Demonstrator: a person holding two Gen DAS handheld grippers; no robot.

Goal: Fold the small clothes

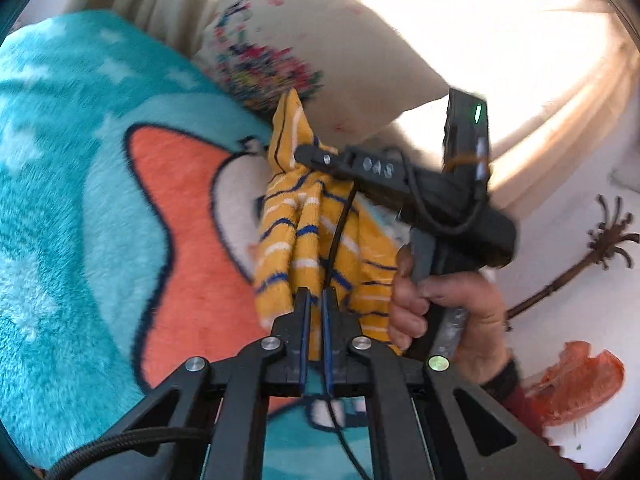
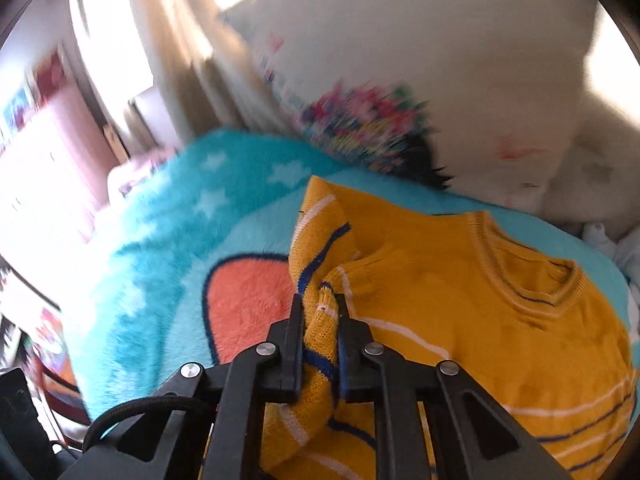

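A small yellow knit sweater [image 2: 480,320] with white and blue stripes lies on a teal fleece blanket [image 2: 168,264]. Its collar is at the right of the right wrist view. My right gripper [image 2: 319,300] is shut on a bunched sleeve of the sweater and lifts it. In the left wrist view the sweater [image 1: 304,236] hangs gathered in front of my left gripper [image 1: 316,294], whose fingers are nearly together with a black cable between them; no cloth shows between them. The right gripper [image 1: 316,156] pinches the fabric just beyond it.
The blanket [image 1: 72,208] has an orange star shape and white stars. A cream pillow [image 1: 320,40] with a colourful print lies behind the sweater. A white sheet with a palm print [image 1: 600,248] is at the right. Curtains and bright light are behind.
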